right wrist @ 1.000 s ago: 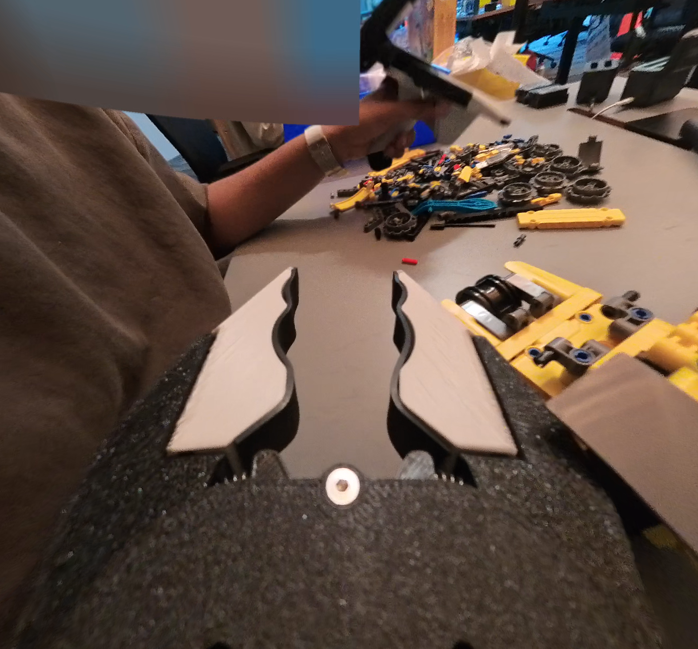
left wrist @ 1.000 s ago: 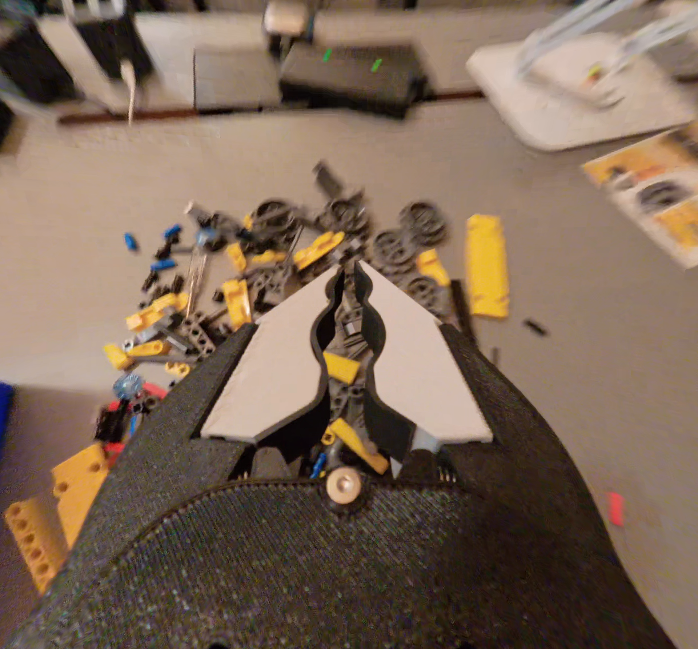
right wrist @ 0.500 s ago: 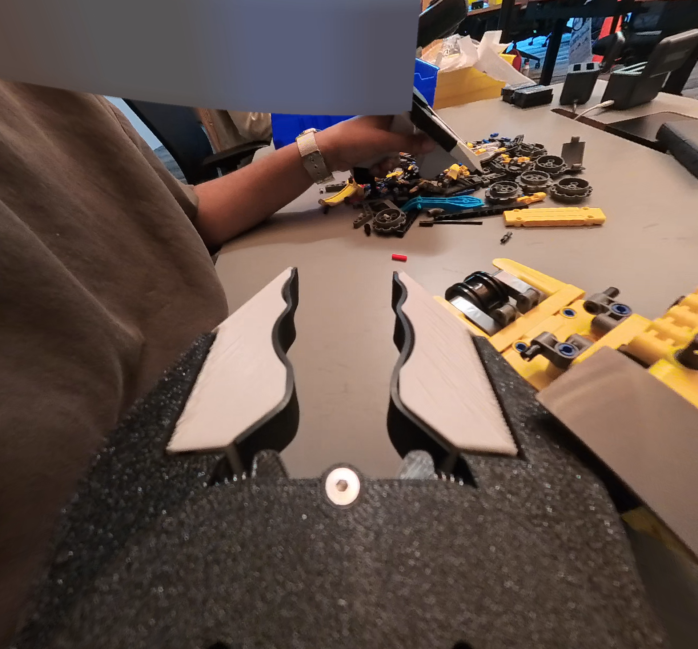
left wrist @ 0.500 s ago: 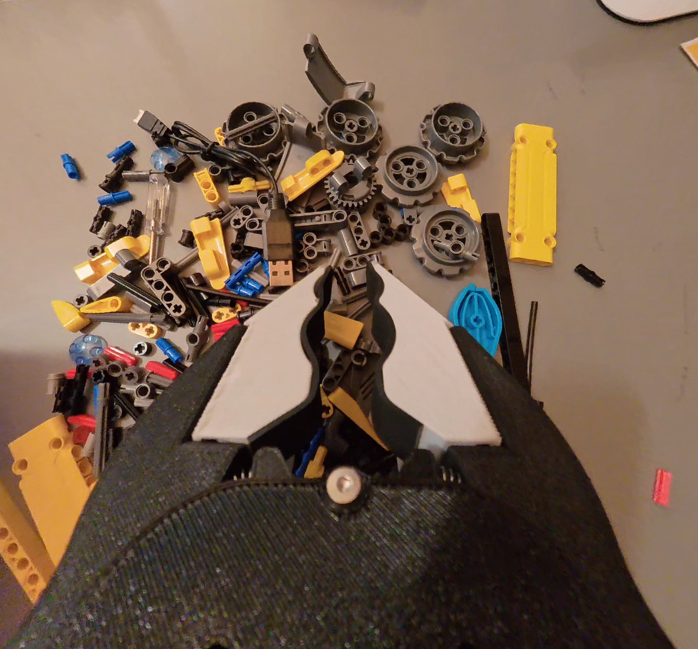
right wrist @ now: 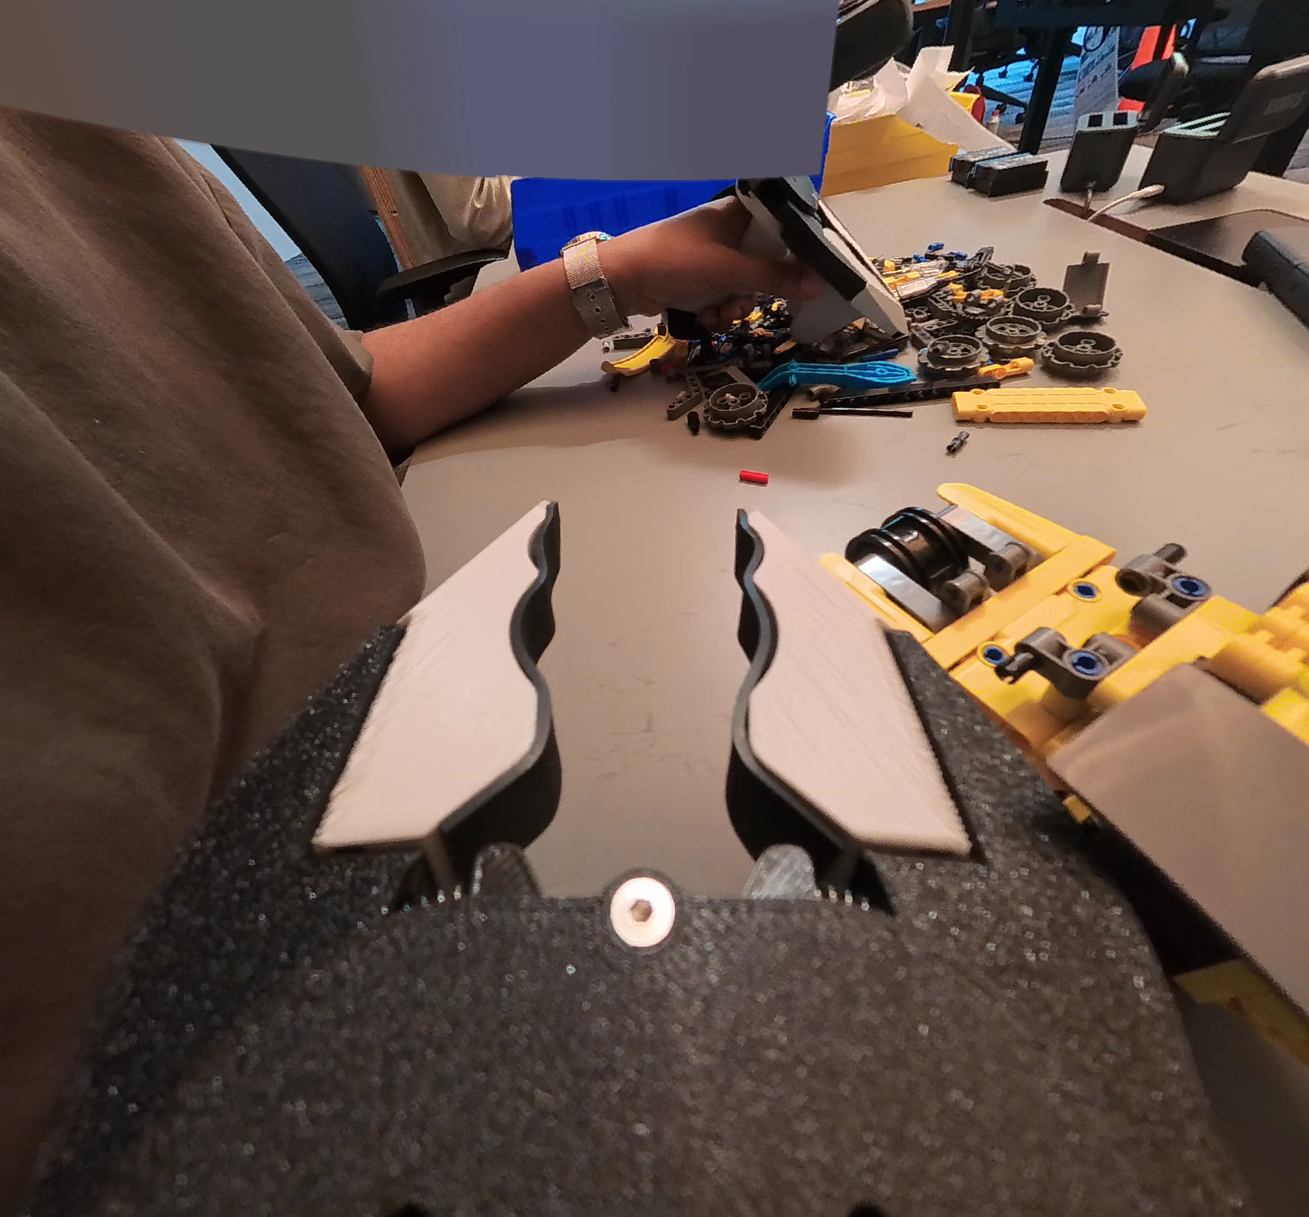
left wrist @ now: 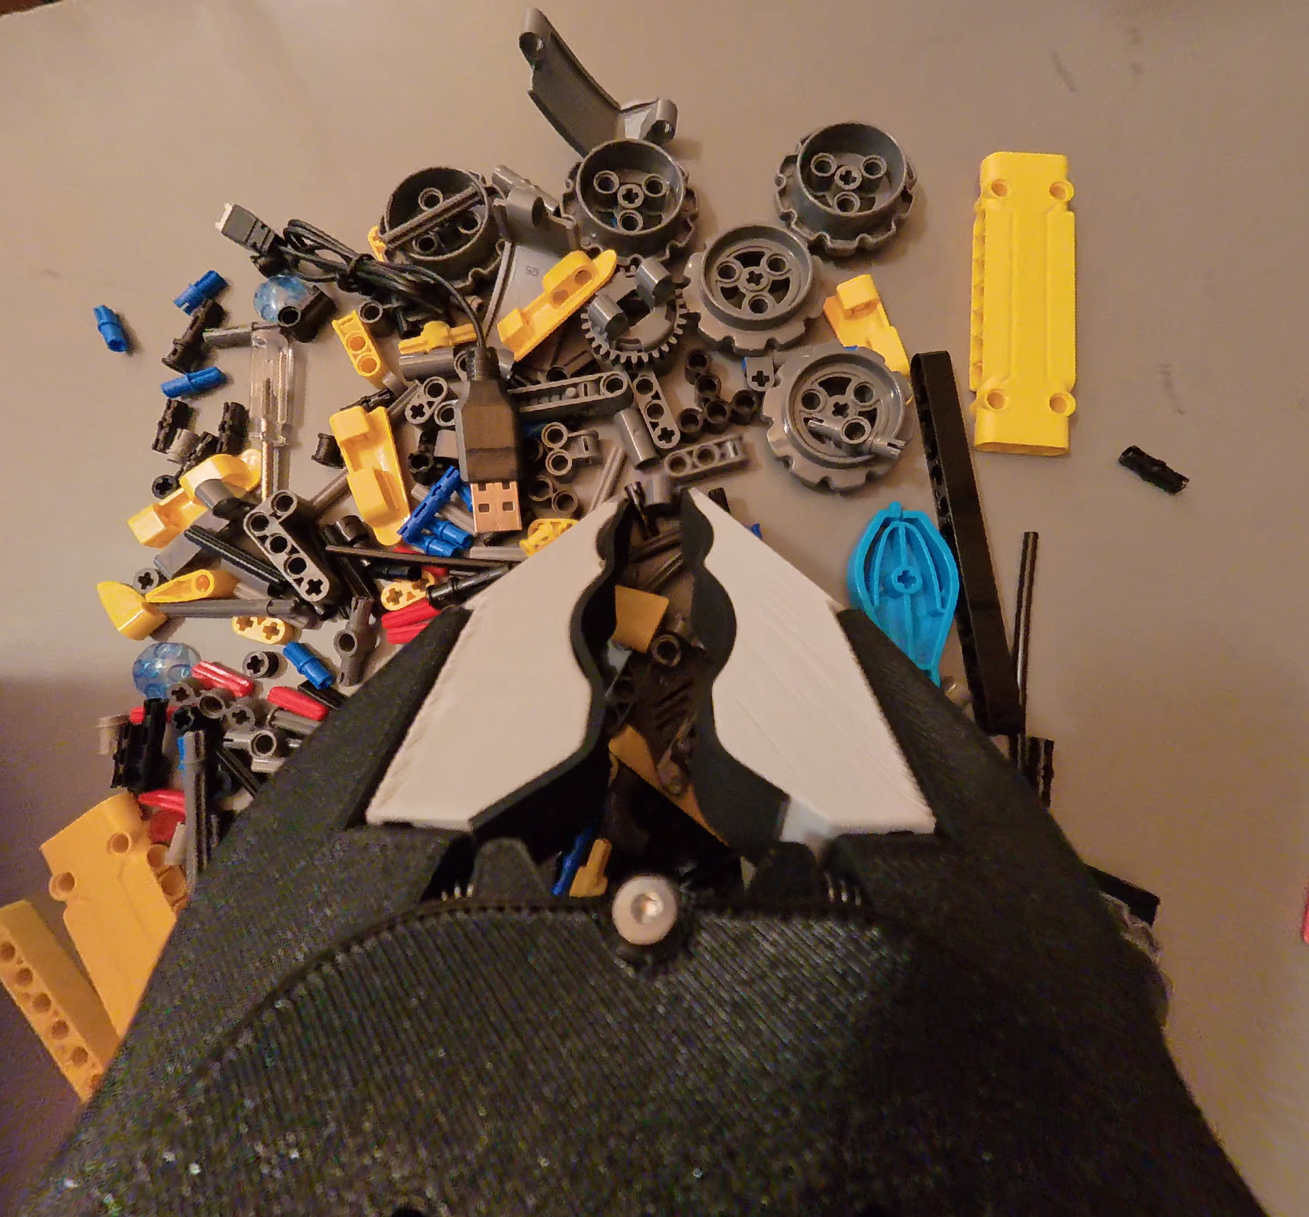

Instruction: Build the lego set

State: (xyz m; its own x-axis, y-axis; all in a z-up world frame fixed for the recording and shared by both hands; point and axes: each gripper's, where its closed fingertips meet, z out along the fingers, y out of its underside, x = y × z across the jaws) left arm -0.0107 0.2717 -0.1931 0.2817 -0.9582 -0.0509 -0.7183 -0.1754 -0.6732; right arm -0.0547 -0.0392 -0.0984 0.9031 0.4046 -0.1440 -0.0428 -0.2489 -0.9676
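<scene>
Left gripper (left wrist: 655, 510) lowered into heap of loose plastic building pieces (left wrist: 496, 446) on grey surface (left wrist: 212, 120), nearly closed, perhaps pinching a small black connector; right gripper (right wrist: 646, 524) idle, spread wide, empty, beside part-built yellow model (right wrist: 1062, 616).

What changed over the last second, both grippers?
The left gripper tipped down and dropped over the heap of yellow, grey and black plastic building pieces, its narrow gap between the fingers unchanged and its tips now among the pieces. The right gripper stayed open above the bare grey table, beside the part-built yellow model.
</scene>
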